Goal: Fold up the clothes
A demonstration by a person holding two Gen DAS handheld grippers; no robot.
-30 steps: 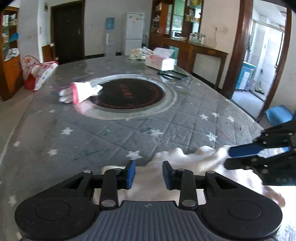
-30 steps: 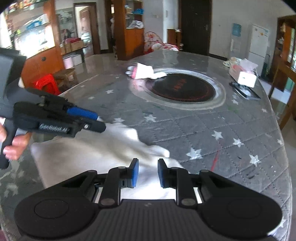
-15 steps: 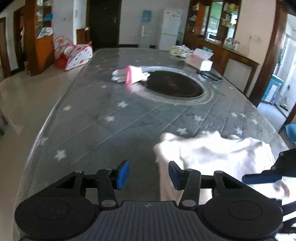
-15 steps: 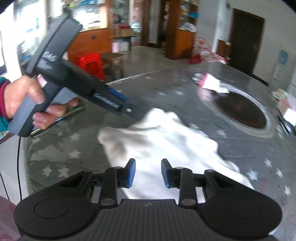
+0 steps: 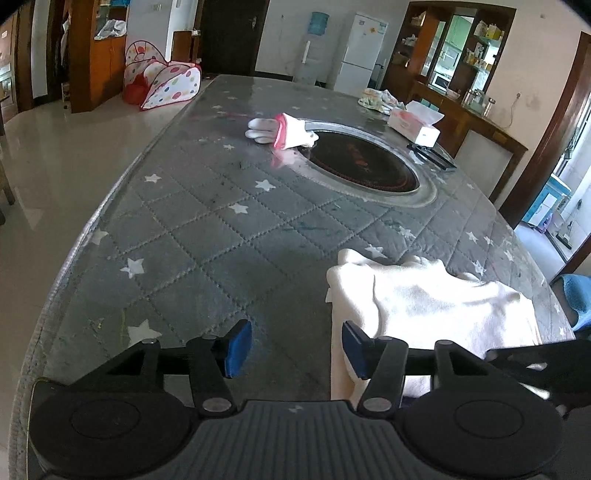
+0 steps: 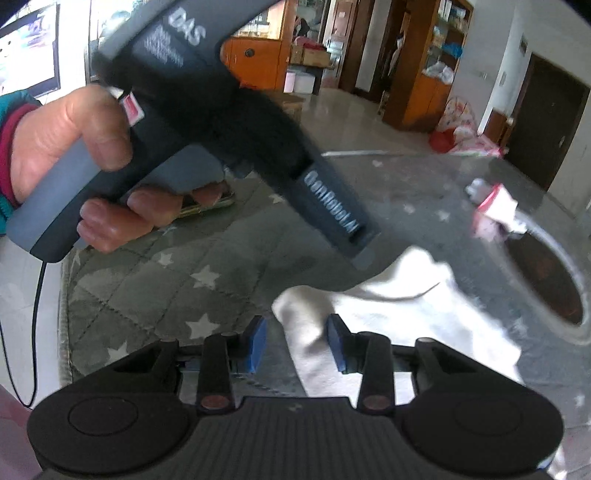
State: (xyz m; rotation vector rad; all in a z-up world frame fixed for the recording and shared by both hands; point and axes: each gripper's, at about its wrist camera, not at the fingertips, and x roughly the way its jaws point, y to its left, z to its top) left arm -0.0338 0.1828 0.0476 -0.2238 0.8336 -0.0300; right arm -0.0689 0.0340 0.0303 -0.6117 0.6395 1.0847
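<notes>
Crumpled white cloth garment flat on grey star-quilted worktop, long axis unclear; left tool and right tool both opening, gripping nothing.

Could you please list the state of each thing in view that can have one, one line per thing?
left gripper: jaws opening, nothing between them.
right gripper: jaws opening, cloth edge between them, not pinched.
white garment: lying rumpled on the table, partly folded.
white glove: lying flat by the round inset's rim.
tissue box: open, a tissue sticking up.
dark door: shut.
</notes>
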